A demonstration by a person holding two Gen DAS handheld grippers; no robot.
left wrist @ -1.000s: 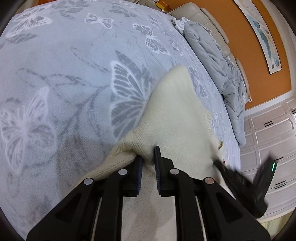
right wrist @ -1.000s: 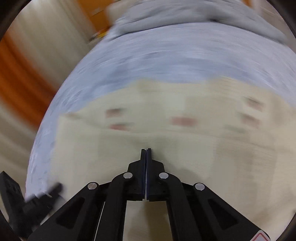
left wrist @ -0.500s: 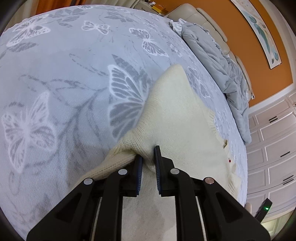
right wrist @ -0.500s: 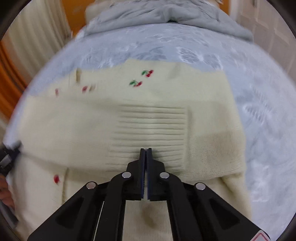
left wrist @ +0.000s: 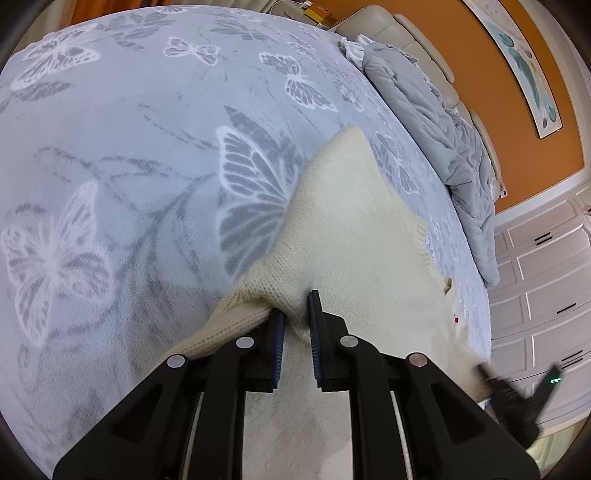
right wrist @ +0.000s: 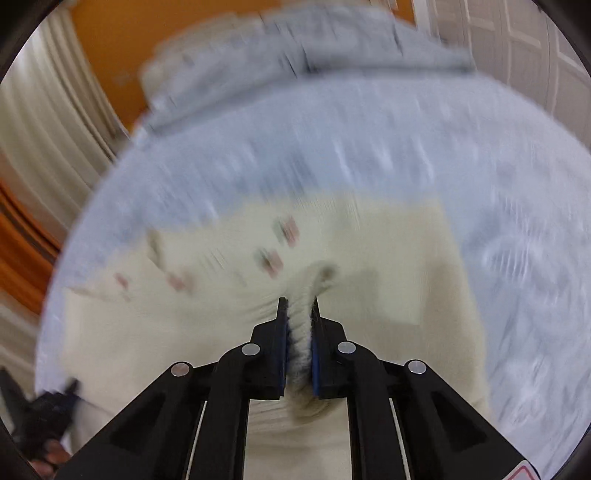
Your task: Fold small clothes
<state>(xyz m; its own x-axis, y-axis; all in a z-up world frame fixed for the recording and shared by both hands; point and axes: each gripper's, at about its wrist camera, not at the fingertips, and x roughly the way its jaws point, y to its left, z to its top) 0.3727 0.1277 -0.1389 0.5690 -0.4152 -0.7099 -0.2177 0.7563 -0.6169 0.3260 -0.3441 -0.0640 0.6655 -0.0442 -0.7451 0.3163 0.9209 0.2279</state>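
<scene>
A small cream knit cardigan [left wrist: 354,229] with red cherry motifs lies on the butterfly-print blanket [left wrist: 129,155]. My left gripper [left wrist: 295,314] is shut on a bunched fold at the cardigan's edge. In the blurred right wrist view, my right gripper [right wrist: 298,314] is shut on a pinched ridge of the cardigan [right wrist: 388,258] near its middle. The right gripper also shows at the lower right of the left wrist view [left wrist: 517,398], and the left gripper at the lower left of the right wrist view [right wrist: 48,410].
A crumpled grey duvet [left wrist: 436,122] lies along the far side of the bed by the beige headboard [left wrist: 406,33]. Orange wall [left wrist: 491,74] and white cabinets [left wrist: 543,280] stand beyond. Curtains [right wrist: 44,122] hang at the left in the right wrist view.
My right gripper, shut and empty before, has taken hold of a ridge of the cardigan and is moving fast. My left gripper has kept its hold and barely moved.
</scene>
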